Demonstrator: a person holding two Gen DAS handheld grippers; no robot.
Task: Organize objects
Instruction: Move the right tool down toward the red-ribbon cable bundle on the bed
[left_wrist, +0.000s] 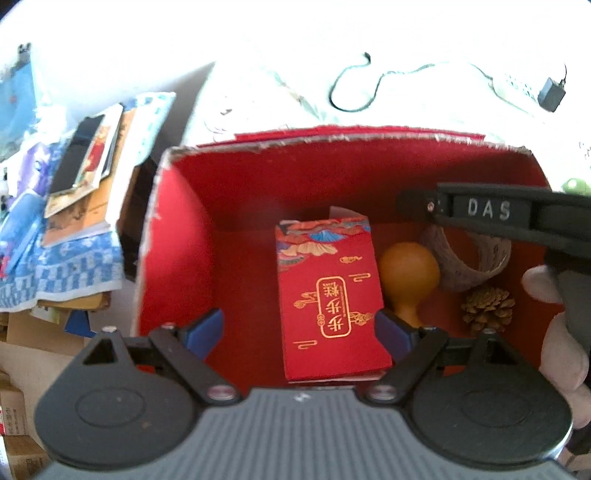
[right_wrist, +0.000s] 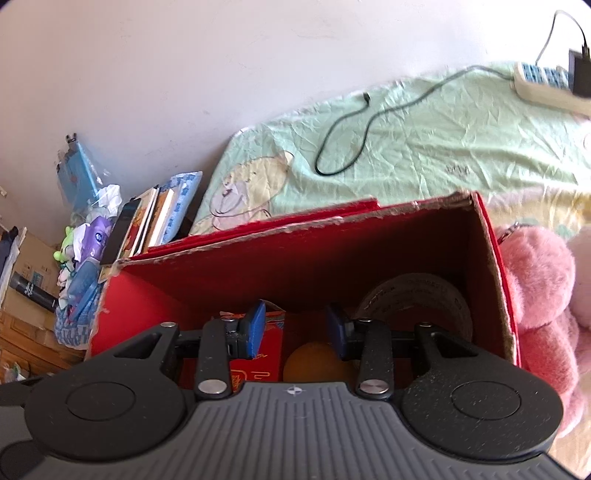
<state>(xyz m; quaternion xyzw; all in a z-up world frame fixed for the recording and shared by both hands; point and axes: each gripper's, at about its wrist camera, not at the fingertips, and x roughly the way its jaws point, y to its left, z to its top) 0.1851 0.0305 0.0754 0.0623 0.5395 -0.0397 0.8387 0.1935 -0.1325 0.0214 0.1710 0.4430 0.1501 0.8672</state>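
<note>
An open red cardboard box (left_wrist: 177, 236) (right_wrist: 332, 254) stands on a bed. On its floor lie a red packet with gold lettering (left_wrist: 328, 295) (right_wrist: 271, 356), an orange gourd (left_wrist: 408, 275) (right_wrist: 314, 363), a roll of tape (left_wrist: 465, 262) (right_wrist: 417, 302) and a pinecone (left_wrist: 487, 304). My left gripper (left_wrist: 301, 330) hovers open above the packet, one blue pad on each side of it and neither touching. My right gripper (right_wrist: 295, 330) is open inside the box over the gourd, holding nothing. Its black arm (left_wrist: 498, 214) crosses above the tape roll.
A pink plush toy (right_wrist: 535, 295) lies against the box's right wall. The green sheet (right_wrist: 443, 140) behind carries a black cable (right_wrist: 343, 147), a power strip (right_wrist: 543, 79) and a charger (left_wrist: 552, 94). Books (left_wrist: 85, 173) and clutter pile up at left. A white-gloved hand (left_wrist: 565, 343) holds the right gripper.
</note>
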